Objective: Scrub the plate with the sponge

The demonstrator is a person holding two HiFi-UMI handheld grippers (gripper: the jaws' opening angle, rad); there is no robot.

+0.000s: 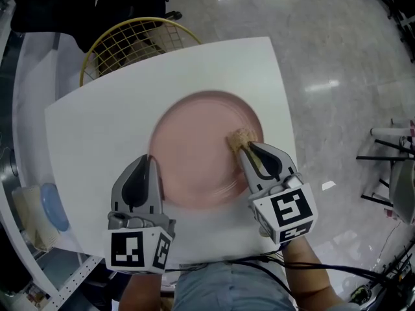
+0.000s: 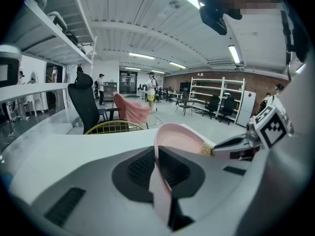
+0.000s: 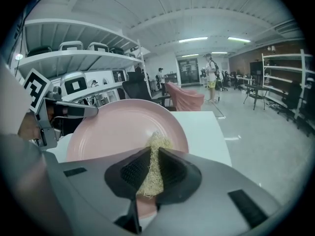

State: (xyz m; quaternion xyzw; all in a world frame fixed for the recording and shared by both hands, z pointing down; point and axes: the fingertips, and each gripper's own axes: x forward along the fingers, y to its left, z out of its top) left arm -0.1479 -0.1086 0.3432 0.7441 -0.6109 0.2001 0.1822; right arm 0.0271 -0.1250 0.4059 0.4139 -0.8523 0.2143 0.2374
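A round pink plate (image 1: 204, 149) lies on the white table (image 1: 97, 122). My left gripper (image 1: 153, 162) is shut on the plate's near-left rim (image 2: 158, 176), which shows edge-on between its jaws. My right gripper (image 1: 246, 149) is shut on a tan fibrous sponge (image 1: 240, 138), and the sponge (image 3: 153, 167) presses onto the right side of the plate (image 3: 115, 129). In the left gripper view the plate (image 2: 179, 137) rises beyond the jaws with the sponge (image 2: 206, 150) and the right gripper (image 2: 231, 142) at its far edge.
A yellow wire chair (image 1: 133, 41) stands behind the table's far-left edge. A light blue item (image 1: 55, 206) sits on the shelf at the left. A black stand (image 1: 389, 154) is on the floor to the right. People and chairs stand far off in the room.
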